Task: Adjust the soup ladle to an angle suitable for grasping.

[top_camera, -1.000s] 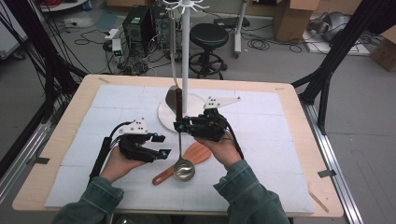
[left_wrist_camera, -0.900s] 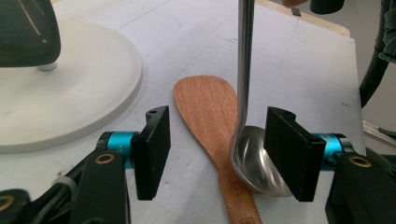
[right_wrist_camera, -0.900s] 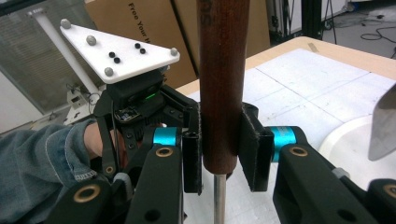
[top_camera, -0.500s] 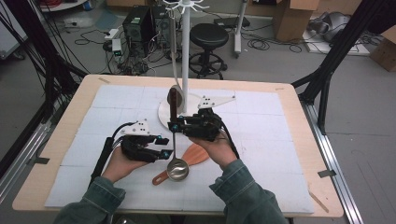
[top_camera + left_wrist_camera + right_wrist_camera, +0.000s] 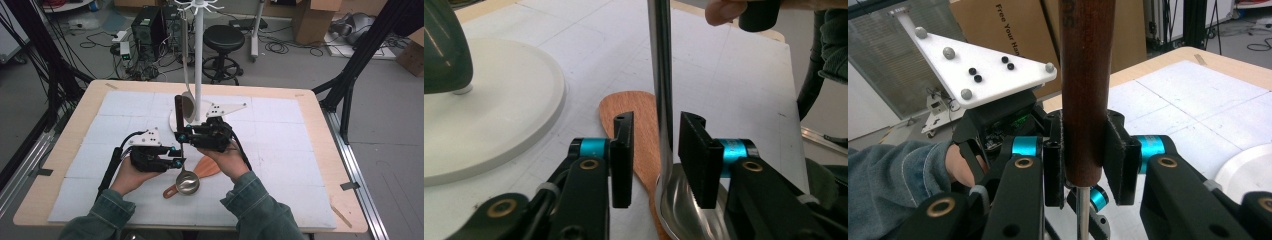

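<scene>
White padded sheeting covered the wooden table, and a round white stand base with a tall pole stood at its far middle, a spoon hanging beside the pole. Near the person, a wooden spatula lay flat on the sheet. Over it a steel ladle stood upright, its bowl low above the spatula and its dark wooden handle pointing up. The right gripper, right of the ladle, was clamped on that wooden handle. The left gripper, lower and to the left, had just been narrowing its jaws around the thin steel shaft just above the bowl; one pad sat against the shaft, the other stood slightly apart from it
</scene>
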### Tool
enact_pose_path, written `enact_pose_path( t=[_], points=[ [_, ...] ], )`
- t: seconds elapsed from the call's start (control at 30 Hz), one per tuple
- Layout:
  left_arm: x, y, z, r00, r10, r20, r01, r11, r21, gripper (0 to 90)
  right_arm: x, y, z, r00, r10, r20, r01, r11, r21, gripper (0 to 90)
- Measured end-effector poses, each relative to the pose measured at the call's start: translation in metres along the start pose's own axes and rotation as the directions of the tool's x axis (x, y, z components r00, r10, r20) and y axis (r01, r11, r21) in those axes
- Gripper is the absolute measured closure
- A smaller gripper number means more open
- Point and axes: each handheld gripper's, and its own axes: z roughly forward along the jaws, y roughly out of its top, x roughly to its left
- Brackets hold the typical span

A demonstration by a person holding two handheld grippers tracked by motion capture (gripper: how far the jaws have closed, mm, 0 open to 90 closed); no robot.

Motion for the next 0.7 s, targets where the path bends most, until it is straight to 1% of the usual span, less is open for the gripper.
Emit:
enact_pose_path(
  t=[0.03, 0.17, 0.33, 0.5, 0.7],
  points=[
    [0.0, 0.0003, -0.0004, 1.0, 0.0, -0.007, 0.0, 1.0, -0.006, 69.3, 0.0002, 0.0001, 0.0005, 1.0, 0.0, 0.0, 0.0, 1.0, 0.001, 73.1],
    [-0.0001, 0.0009, -0.0006, 1.0, 0.002, -0.007, -0.002, 1.0, -0.006, 72.0, 0.0009, 0.0003, 0.0014, 1.0, 0.001, 0.0, -0.001, 1.0, -0.003, 73.0],
    [-0.0008, 0.002, -0.0002, 1.0, 0.003, 0.001, -0.003, 0.9998, -0.018, 75.7, 0.0027, 0.0007, 0.0036, 1.0, -0.003, -0.005, 0.003, 1.0, -0.004, 73.0],
    [-0.0018, 0.003, -0.0015, 1.0, 0.007, -0.005, -0.007, 0.9997, -0.023, 81.1, 0.0032, 0.0018, 0.0037, 1.0, -0.007, -0.004, 0.007, 0.9999, -0.007, 73.0],
    [-0.0002, 0.0037, -0.004, 1.0, -0.006, -0.002, 0.006, 0.9993, -0.036, 82.7, 0.0036, 0.003, 0.002, 0.9997, -0.022, -0.011, 0.022, 0.9997, -0.013, 72.9]
  ],
)
